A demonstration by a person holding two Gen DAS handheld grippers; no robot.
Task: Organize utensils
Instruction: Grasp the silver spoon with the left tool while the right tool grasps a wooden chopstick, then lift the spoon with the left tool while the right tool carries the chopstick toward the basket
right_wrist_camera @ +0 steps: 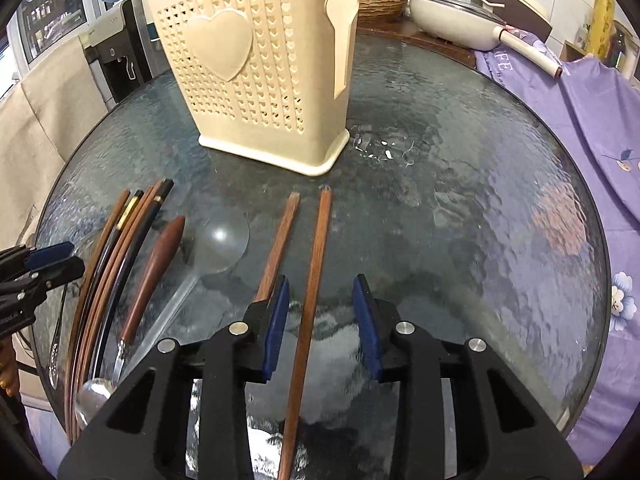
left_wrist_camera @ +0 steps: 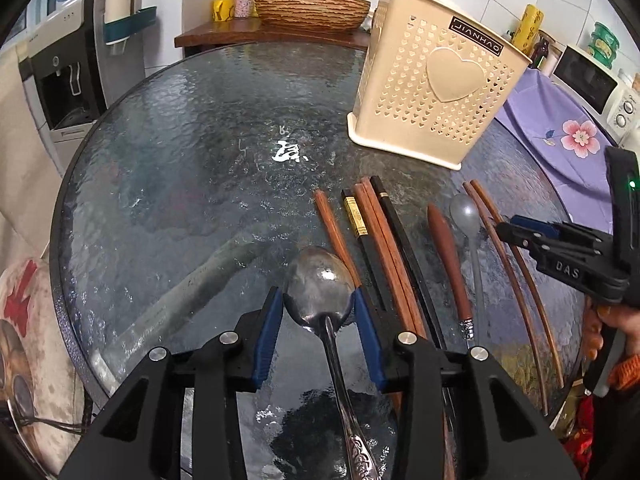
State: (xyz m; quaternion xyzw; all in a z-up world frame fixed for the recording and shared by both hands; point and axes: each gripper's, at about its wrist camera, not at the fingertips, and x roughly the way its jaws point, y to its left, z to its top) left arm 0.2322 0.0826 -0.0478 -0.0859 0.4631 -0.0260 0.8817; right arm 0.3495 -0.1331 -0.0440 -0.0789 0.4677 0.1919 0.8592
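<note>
Left gripper (left_wrist_camera: pixel 319 300) is narrowed around the bowl of the metal spoon (left_wrist_camera: pixel 318 286): both blue pads sit right at the bowl's edges, and I read that as a grip. The spoon's patterned handle runs back toward my camera between the fingers. Spoon lies on the glass table (left_wrist_camera: pixel 180 152), toward its near edge.

Right gripper (right_wrist_camera: pixel 321 292) is at a middling gap, straddling 1 wooden chopstick (right_wrist_camera: pixel 314 280). The pads stand clear of it on both sides, so no grip there. A 2nd wooden chopstick (right_wrist_camera: pixel 280 236) lies just outside the left pad, its near end hidden behind that finger.

Rest of the utensils lie in a row along the near edge between the 2 grippers: a bundle of brown and black chopsticks (left_wrist_camera: pixel 380 232), a wooden-handled utensil (left_wrist_camera: pixel 446 248) whose metal end I can't identify, and a clear plastic spoon (left_wrist_camera: pixel 466 216).

Cream utensil holder (left_wrist_camera: pixel 432 84) stands upright further in on the table, beyond the row. Can't tell what's inside it.
</note>
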